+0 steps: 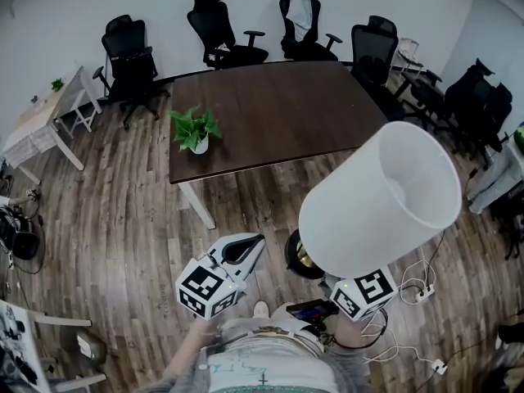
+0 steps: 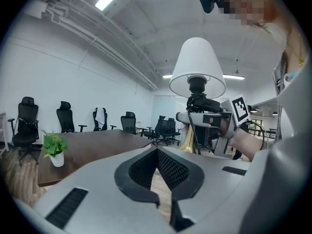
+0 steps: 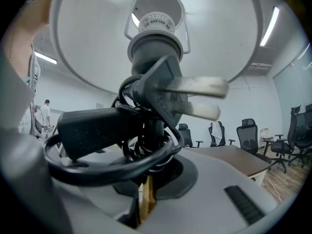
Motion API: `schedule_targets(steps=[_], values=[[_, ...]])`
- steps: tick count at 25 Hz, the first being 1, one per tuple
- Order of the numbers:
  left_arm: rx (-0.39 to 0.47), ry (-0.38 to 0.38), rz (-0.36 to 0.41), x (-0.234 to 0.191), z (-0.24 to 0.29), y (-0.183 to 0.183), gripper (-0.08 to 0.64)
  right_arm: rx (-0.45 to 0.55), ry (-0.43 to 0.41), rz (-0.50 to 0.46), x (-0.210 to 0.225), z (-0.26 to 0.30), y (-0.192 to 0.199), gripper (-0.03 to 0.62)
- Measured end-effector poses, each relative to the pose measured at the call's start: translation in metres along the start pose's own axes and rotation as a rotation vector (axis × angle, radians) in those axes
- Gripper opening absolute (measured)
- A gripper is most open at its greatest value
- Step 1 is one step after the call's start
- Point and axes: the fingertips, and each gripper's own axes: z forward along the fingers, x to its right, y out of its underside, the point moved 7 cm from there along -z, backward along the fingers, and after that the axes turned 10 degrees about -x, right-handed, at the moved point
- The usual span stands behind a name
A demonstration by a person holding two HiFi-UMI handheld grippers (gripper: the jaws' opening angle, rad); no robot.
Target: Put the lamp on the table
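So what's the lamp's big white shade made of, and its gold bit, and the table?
The shade looks like fabric or stiff paper: matte white, smooth, no shine. The gold stem is probably polished brass-coloured metal, since it gleams. The table seems to be dark brown wood or a wood-look top with a faint sheen.

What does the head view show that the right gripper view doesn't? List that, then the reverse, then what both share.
Head view only: the plant, the left gripper, the lamp's base and white cables on the floor. Right gripper view only: the plug, the coiled cord, the socket inside the shade, and the right gripper shut on the brass stem. Both: the shade, the table and the chairs.
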Motion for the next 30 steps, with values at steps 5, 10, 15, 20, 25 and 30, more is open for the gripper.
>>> schedule_targets(steps=[5,10,15,20,25,30], values=[[0.004,0.004,-0.013,-0.013,-0.001,0.000,0.006,-0.006,0.015,0.009,0.000,0.008,-0.004,0.028],[0.009,0.002,-0.024,-0.020,0.001,-0.003,0.006,-0.012,0.033,0.012,0.008,0.011,-0.008,0.028],[0.010,-0.030,-0.053,-0.029,0.008,-0.005,0.006,-0.014,0.036,0.004,0.024,0.016,-0.013,0.028],[0.014,-0.055,-0.053,-0.038,0.025,-0.016,0.006,-0.005,0.031,0.012,0.048,0.023,-0.017,0.028],[0.016,-0.072,-0.055,-0.045,0.052,-0.029,0.006,-0.004,0.035,0.005,0.084,0.027,-0.021,0.028],[0.026,-0.089,-0.055,-0.046,0.084,-0.045,0.006,0.001,0.040,-0.006,0.125,0.025,-0.025,0.028]])
